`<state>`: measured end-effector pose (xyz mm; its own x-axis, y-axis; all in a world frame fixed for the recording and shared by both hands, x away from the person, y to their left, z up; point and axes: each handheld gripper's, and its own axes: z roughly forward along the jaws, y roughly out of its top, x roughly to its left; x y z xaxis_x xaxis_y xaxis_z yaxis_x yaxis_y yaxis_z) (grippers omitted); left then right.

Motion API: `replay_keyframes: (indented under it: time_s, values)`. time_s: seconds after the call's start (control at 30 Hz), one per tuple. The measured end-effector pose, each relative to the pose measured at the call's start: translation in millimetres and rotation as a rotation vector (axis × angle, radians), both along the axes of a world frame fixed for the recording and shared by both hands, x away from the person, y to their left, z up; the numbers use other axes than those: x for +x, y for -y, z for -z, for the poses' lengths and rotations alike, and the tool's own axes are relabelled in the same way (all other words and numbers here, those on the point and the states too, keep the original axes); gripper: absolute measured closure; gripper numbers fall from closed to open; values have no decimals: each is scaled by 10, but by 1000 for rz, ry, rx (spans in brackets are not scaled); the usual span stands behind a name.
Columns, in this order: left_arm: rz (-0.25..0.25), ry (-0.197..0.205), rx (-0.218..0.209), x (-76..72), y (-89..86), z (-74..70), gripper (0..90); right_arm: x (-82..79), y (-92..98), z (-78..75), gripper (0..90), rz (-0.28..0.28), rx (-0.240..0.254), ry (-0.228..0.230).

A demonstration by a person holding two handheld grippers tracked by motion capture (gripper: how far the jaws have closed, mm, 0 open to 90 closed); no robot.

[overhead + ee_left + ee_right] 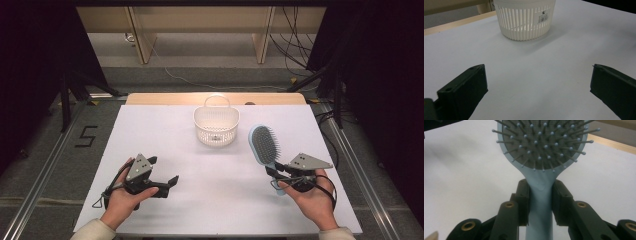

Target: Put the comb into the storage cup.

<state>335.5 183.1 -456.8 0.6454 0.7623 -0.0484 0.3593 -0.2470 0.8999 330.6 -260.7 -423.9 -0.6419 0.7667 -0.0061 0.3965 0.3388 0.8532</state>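
high view shows a white table [210, 200] with a person's two hands coming in from the near edge, each holding a black gripper. the right gripper [278, 171] sits at the near right part of the table, and its jaws are clamped on the handle of a light blue hairbrush [265, 145]. the brush's long axis runs away from the person and leans slightly left, with the oval head at the far end and the handle end back at the right hand [312, 200]. its bristle face is turned upward toward the camera. in the right gripper view the hairbrush [541, 202] rises straight up between the two jaws, which press against either side of the narrow neck just below the grey bristle pad, and the head points away from the gripper. whether the head rests on the table or is lifted off it cannot be told. a white slatted basket [216, 123] with a loop handle stands upright at the middle of the far side of the table, near the brush head but apart from it. the left gripper [164, 176] is at the near left, held by the left hand [122, 200], jaws spread wide with nothing between them. in the left gripper view the basket [524, 20] stands ahead beyond the parted jaws, a barcode label on its wall.
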Motion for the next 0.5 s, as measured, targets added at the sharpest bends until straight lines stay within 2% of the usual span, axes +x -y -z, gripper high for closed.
replay_keyframes:
  time_s: [0.5]
  values:
    - [3,15,14,-1,7,0,4,19,4,-15,704,12,36,13]
